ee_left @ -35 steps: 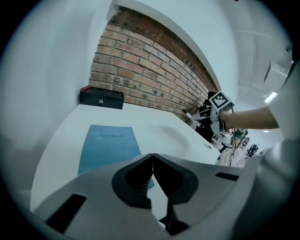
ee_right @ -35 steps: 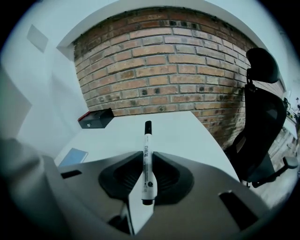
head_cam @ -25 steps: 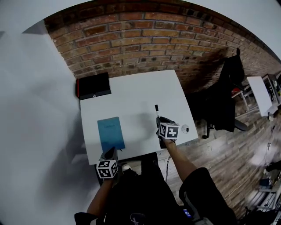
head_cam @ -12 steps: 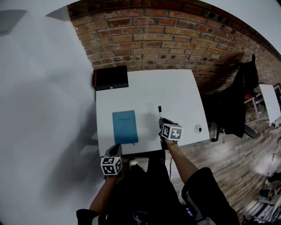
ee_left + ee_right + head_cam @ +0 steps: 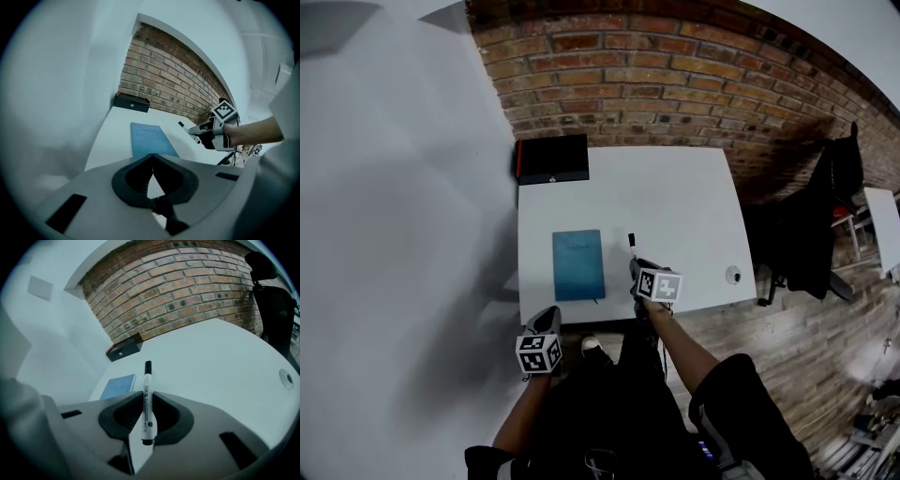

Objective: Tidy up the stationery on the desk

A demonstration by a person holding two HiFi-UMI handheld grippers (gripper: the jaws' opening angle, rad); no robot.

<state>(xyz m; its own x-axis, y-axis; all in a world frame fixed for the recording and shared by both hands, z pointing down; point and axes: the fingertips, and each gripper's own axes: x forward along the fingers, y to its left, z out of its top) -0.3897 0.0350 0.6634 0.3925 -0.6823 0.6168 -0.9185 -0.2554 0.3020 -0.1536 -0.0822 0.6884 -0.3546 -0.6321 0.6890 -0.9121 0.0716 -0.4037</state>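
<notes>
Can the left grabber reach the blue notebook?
Probably yes: the left gripper sits just off the desk edge, before the blue notebook, with nothing between. Its jaws are shut, so they must open first.

My head camera looks steeply down on the whole tabletop [image 5: 675, 187] from well above. The camera on my left hand-held gripper [image 5: 152, 157] sits off the near edge, facing the brick wall [image 5: 164, 89]. The one on my right hand-held gripper [image 5: 145, 397] faces likewise, close over the surface. All three share the blue notebook [image 5: 578, 264] and black box [image 5: 553, 159].
</notes>
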